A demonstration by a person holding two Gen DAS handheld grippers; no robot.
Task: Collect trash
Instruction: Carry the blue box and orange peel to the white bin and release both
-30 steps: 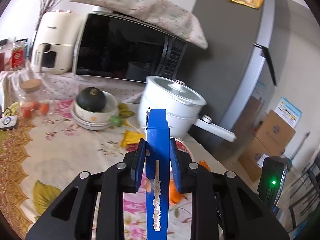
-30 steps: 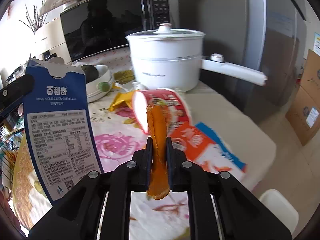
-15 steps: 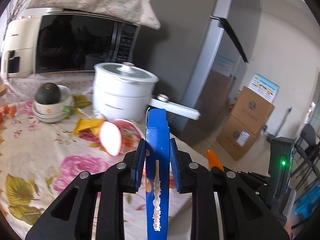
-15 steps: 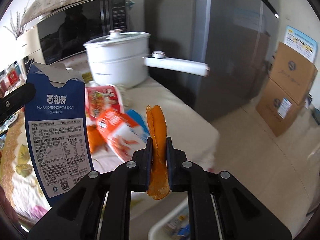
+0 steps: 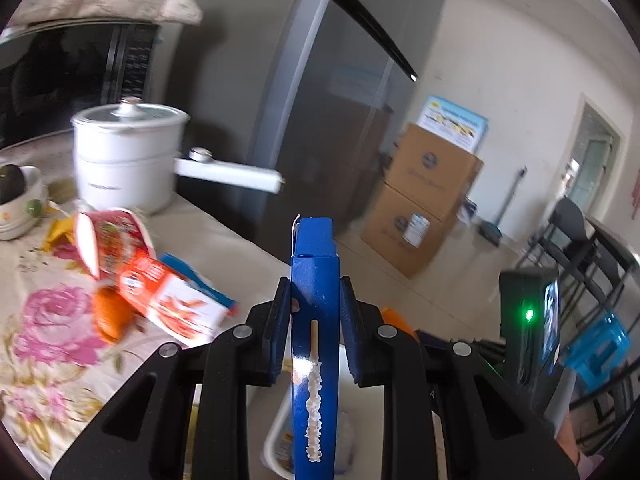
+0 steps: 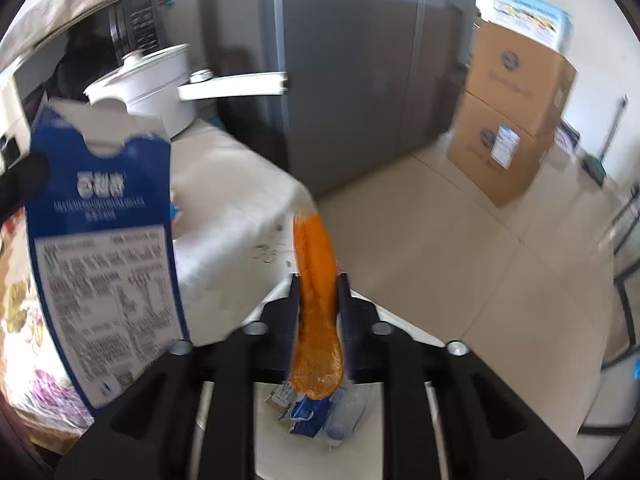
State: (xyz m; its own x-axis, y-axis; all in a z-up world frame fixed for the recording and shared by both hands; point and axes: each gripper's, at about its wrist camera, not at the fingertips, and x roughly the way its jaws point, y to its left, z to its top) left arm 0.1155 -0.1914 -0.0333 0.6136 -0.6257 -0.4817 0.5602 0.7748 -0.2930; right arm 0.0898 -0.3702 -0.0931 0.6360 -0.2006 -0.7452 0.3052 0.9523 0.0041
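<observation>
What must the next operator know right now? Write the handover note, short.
Left tongs: shut on the blue carton, carried near the table edge.
Right tongs: jaws have just been opening, orange peel between them, above the white bin.
Done: the bin already holds some wrappers.
Left: let the peel fall, drop the carton in, then fetch the red cup, orange packet and orange scrap from the table.
</observation>
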